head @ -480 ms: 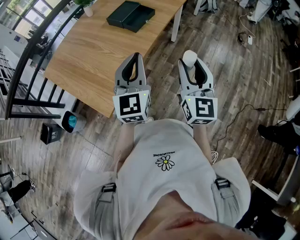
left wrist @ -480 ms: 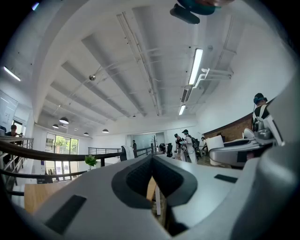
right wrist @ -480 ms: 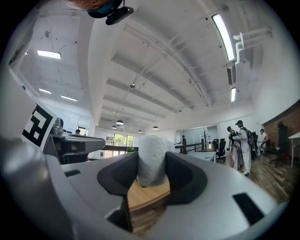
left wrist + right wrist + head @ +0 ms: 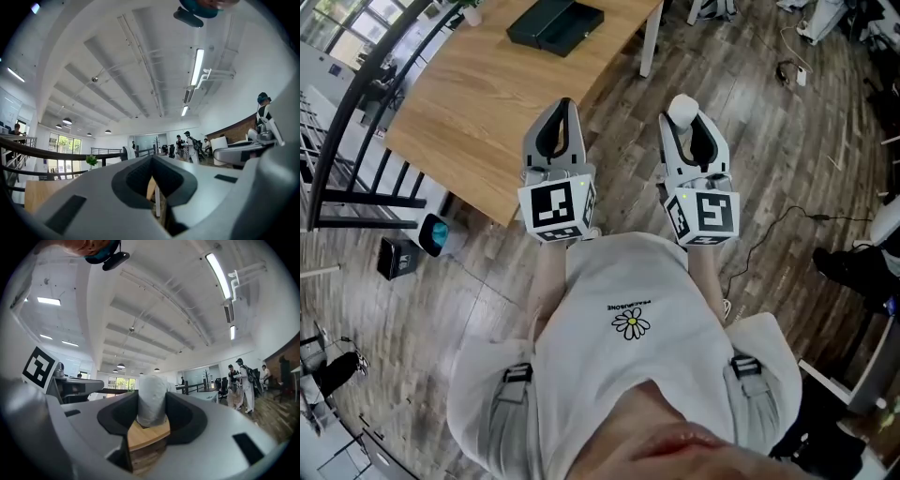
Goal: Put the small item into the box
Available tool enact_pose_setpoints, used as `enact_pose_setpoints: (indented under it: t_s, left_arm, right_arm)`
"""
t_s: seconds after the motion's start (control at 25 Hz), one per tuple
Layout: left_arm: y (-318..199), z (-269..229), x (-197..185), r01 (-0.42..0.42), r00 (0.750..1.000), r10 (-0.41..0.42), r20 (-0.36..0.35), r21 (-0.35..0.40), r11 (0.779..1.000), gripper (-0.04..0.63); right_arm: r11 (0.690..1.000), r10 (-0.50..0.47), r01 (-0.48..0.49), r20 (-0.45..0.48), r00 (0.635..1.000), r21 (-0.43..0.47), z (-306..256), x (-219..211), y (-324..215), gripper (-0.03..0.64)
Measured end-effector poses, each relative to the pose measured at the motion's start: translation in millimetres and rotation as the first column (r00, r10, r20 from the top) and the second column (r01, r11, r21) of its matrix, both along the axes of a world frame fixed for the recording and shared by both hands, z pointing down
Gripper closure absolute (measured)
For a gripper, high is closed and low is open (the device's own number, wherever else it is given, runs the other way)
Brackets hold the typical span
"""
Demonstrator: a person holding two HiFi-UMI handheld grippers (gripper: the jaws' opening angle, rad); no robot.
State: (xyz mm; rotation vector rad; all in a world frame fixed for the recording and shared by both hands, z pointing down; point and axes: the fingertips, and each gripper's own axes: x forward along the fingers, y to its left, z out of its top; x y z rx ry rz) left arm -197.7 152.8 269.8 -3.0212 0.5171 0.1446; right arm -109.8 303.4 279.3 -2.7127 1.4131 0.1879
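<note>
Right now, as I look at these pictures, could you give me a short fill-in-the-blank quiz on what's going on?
1. The right gripper is closed on a small ____ item.
2. The left gripper has its jaws together, with ____ between them.
3. On the wooden table sits a ____ box.

Missing words: white; nothing; black.

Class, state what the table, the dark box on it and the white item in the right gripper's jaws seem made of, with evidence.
Table: wood or wood-look laminate, matt; light grain lines show.
Box: dark and matt; plastic or card, too far away to tell.
White item: soft-looking, with a faintly wrinkled surface; perhaps paper or foam wrap, uncertain.
</note>
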Motion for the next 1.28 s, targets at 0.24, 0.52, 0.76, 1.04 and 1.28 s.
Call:
enact_pose_setpoints:
  t_s: [0.24,0.52,0.76,1.04,1.28]
  left_arm:
    - [16,8,-3,0.019,1.000,-0.020,-0.020,-0.002,1.000,0.580]
    - [16,10,3,0.041,0.999,-0.040,-0.022,0.022,0.999,0.580]
    - [-15,44,29,0.086,0.996,-0.086,-0.002,-0.040,0.995,0.580]
    - [-87,44,97,0.128,0.992,-0.129,-0.004,-0.052,0.990,0.580]
    - [-168,44,163,0.185,0.982,-0.187,-0.017,-0.082,0.979,0.580]
  right_arm:
    - [1.000,-0.025,0.025,0.001,1.000,0.000,12,3,18,0.439]
    - [0.999,-0.047,0.047,0.004,0.999,-0.001,22,10,21,0.439]
    - [0.998,-0.069,0.069,0.030,0.997,-0.008,46,43,-5,0.439]
    - [0.993,-0.094,0.092,-0.033,0.995,-0.069,43,107,-79,0.439]
    - [0.988,-0.108,0.109,0.010,0.994,-0.107,45,185,-163,0.439]
